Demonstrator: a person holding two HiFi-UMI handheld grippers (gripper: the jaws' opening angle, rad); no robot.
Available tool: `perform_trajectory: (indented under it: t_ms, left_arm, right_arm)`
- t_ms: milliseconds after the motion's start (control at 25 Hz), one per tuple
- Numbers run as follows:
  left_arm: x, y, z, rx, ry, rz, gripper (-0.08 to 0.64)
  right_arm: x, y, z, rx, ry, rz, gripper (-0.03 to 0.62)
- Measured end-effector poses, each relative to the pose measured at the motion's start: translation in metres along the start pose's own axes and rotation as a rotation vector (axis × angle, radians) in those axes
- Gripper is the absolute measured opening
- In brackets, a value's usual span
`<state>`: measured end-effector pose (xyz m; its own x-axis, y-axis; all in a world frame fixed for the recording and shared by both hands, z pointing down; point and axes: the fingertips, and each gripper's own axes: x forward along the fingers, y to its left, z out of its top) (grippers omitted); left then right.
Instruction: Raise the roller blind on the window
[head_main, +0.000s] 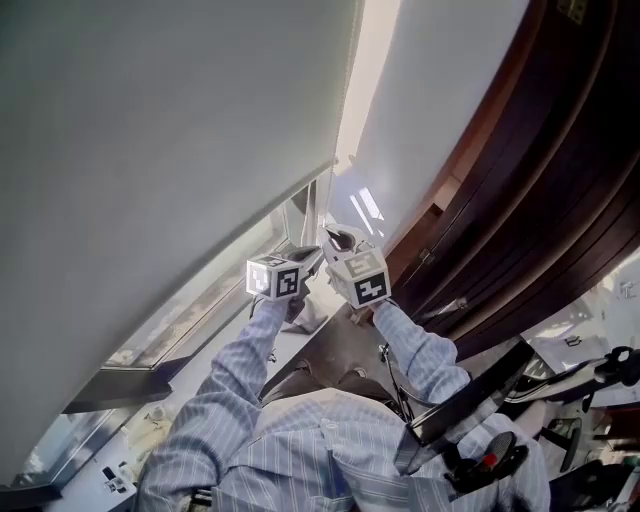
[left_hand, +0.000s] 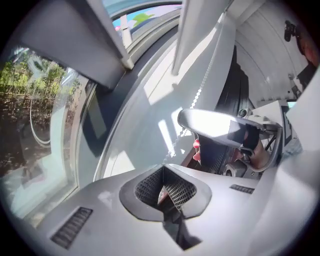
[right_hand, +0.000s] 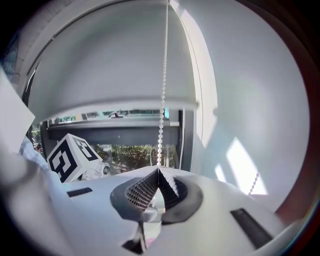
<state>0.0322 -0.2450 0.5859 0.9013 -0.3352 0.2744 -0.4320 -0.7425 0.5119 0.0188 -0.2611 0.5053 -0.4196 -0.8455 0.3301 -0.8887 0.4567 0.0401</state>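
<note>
While both tongs are clenched, each closes on the same thing. The right gripper (right_hand: 159, 169) has its jaws pinched on the chain (right_hand: 161, 125), which climbs straight from their tip in front of the blind (right_hand: 115, 65). The left gripper (left_hand: 164, 167) has its jaws pressed together too, and the chain runs down to their tip, where it looks nipped as well.

The head view shows the two grippers side by side and close together, held out in striped sleeves (head_main: 230, 380) near the blind's right edge. The blind hangs over the upper window (right_hand: 130, 152), and its rail (right_hand: 120, 106) crosses above bare glass with trees beyond. To the right stands a white wall (right_hand: 240, 155) with sun patches, then dark wood panels (head_main: 520, 200).
</note>
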Motion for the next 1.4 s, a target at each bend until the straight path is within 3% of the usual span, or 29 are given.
perform_trajectory:
  t_ms: [120,280,320,360,520,600,760,920,1080,1160,1240,1400]
  left_arm:
    - [-0.005,0.002,-0.037,0.03,0.031,-0.004,0.006]
    - [-0.026,-0.007,-0.044,0.226,0.006,0.066,0.04]
    - [-0.035,-0.013,-0.035,0.279,-0.015,0.092,0.095]
    - [-0.045,-0.023,-0.022,0.326,-0.05,0.111,0.103]
    - [-0.079,-0.099,0.066,0.488,-0.228,0.083,0.103]
    - [-0.09,-0.136,0.119,0.527,-0.343,0.067,0.103]
    - [-0.094,-0.17,0.212,0.562,-0.508,0.068,0.103]
    - [-0.087,-0.17,0.261,0.579,-0.525,0.089,0.103]
    - [-0.082,-0.172,0.281,0.539,-0.522,0.058,0.09]
    - [-0.078,-0.173,0.284,0.476,-0.521,0.011,0.021]
    - [-0.077,-0.173,0.284,0.419,-0.534,-0.037,0.014]
    - [-0.086,-0.166,0.283,0.418,-0.609,-0.04,0.009]
  right_arm:
    - [0.004,0.002,-0.041,0.053,0.055,0.001,0.006]
    - [0.002,-0.003,-0.042,0.075,0.066,-0.018,0.006]
    - [0.004,-0.005,-0.041,0.07,0.066,-0.02,0.006]
    - [0.005,-0.008,-0.041,0.07,0.065,-0.02,0.006]
    - [0.003,-0.012,-0.042,0.084,0.054,-0.008,0.006]
    - [0.002,-0.01,-0.041,0.071,0.044,0.001,0.006]
    - [0.0,-0.004,-0.042,0.063,0.026,0.027,0.006]
    - [-0.005,0.002,-0.045,0.061,0.024,0.05,0.006]
    - [-0.008,0.002,-0.046,0.064,0.015,0.064,0.006]
    - [-0.01,0.001,-0.046,0.062,0.012,0.068,0.006]
    - [-0.011,-0.001,-0.046,0.064,0.005,0.065,0.006]
    - [-0.012,-0.002,-0.047,0.059,-0.026,0.058,0.006]
